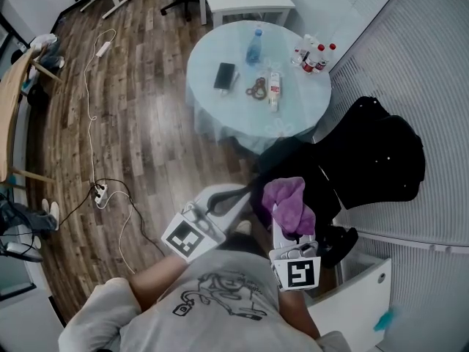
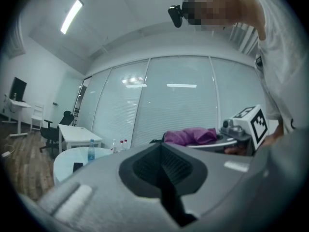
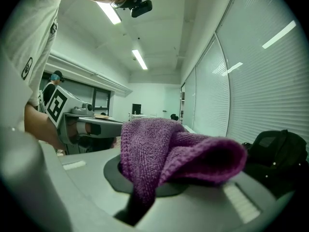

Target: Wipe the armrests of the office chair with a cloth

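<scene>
Here we pinched the purple cloth [image 3: 178, 153] in the right hand-held gripper [image 1: 284, 218], just beside the black office chair [image 1: 381, 156], evidently ready for wiping; our left hand-held gripper [image 2: 166, 178], pressed together and empty, hung farther from it

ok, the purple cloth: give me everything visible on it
The purple cloth looks like soft knitted or terry fabric, with a stitched hem along one edge. It is bunched and folded, not spread flat. One fold is pinched in the shut jaws of the right gripper, and the rest flops forward over the jaw tips. It is held up in the air near the black office chair and appears clear of it. Only the gripper visibly touches it.
</scene>
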Available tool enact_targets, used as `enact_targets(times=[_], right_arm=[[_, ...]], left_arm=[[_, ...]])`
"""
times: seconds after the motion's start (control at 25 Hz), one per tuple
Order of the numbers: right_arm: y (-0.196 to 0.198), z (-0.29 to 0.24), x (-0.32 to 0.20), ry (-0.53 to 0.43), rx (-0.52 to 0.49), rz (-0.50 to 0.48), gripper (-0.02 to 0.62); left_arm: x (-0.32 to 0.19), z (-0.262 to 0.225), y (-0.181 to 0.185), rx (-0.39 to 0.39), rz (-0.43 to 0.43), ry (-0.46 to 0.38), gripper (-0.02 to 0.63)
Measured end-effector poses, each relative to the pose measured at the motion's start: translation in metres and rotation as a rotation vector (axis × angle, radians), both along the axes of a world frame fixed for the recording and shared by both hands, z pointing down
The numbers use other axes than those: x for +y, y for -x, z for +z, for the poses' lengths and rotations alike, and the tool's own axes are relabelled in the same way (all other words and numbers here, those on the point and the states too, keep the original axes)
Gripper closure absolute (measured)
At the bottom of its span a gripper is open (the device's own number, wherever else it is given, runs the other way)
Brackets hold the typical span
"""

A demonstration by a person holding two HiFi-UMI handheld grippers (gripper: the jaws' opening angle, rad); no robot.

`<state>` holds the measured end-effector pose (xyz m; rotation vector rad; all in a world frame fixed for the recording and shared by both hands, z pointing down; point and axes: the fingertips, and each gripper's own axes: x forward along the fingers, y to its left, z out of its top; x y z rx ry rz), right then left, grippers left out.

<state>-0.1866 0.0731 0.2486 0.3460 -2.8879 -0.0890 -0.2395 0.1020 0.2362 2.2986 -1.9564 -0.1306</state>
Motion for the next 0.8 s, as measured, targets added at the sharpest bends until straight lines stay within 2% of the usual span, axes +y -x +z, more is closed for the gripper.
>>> enact_targets(times=[0.44, 0.8], right_arm=[[-0.003, 0.022, -0.042, 0.030, 0.038, -0.021, 0.563], [-0.007, 0.082, -0.053, 0.122, 0.095, -0.032, 0.563]], left_arm=[[-0.039, 0.019, -0.004, -0.005, -0.027, 0.047, 0.604], [-0.056, 0.081, -0.005, 0.039, -0.031, 0.136, 0.604]])
